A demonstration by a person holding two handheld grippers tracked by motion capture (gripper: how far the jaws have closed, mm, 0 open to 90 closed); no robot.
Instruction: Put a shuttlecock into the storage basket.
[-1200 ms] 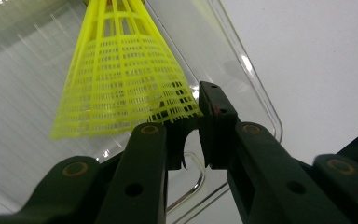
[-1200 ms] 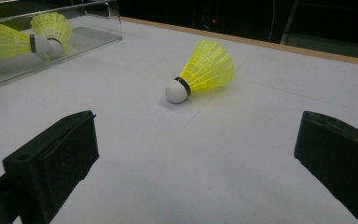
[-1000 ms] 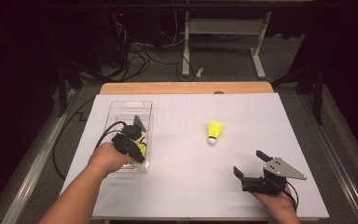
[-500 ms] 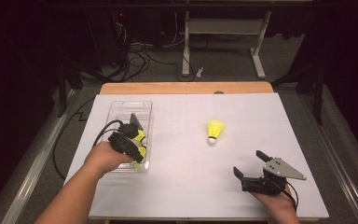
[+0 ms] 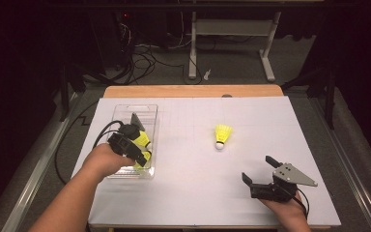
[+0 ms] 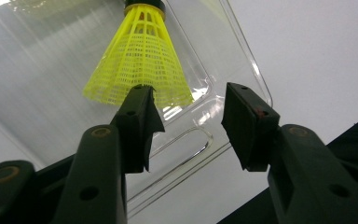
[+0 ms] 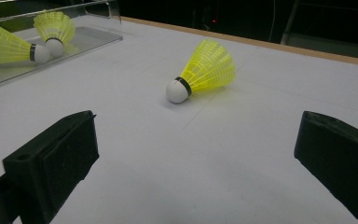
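High view: my left gripper (image 5: 140,145) hangs over the clear plastic tray (image 5: 147,112) at the left of the frame, on the white table (image 5: 198,193). Two yellow shuttlecocks show in the tray beside and below the gripper body, partly covered by it.

Left gripper view: jaws stand moderately apart, nothing between them. One yellow shuttlecock (image 6: 140,65) lies in the tray in the upper left of the frame, skirt end toward me, cork end cut off by the top edge. My left jaw tip overlaps the skirt's rim in the picture; I cannot tell whether it touches. The tray's wall (image 6: 242,51) runs down the upper right; the right jaw sits over the tray's near corner.

High view: my right gripper (image 5: 263,176) rests low near the bottom right of the frame, well apart from the tray. Jaws wide, holding nothing.

Right gripper view: a third shuttlecock (image 7: 203,72) lies on its side on the bare table, just above frame centre, white cork pointing lower left, skirt pointing upper right. It sits ahead of the jaws, not between them. In the upper left corner, the tray holds the two other shuttlecocks (image 7: 51,30).
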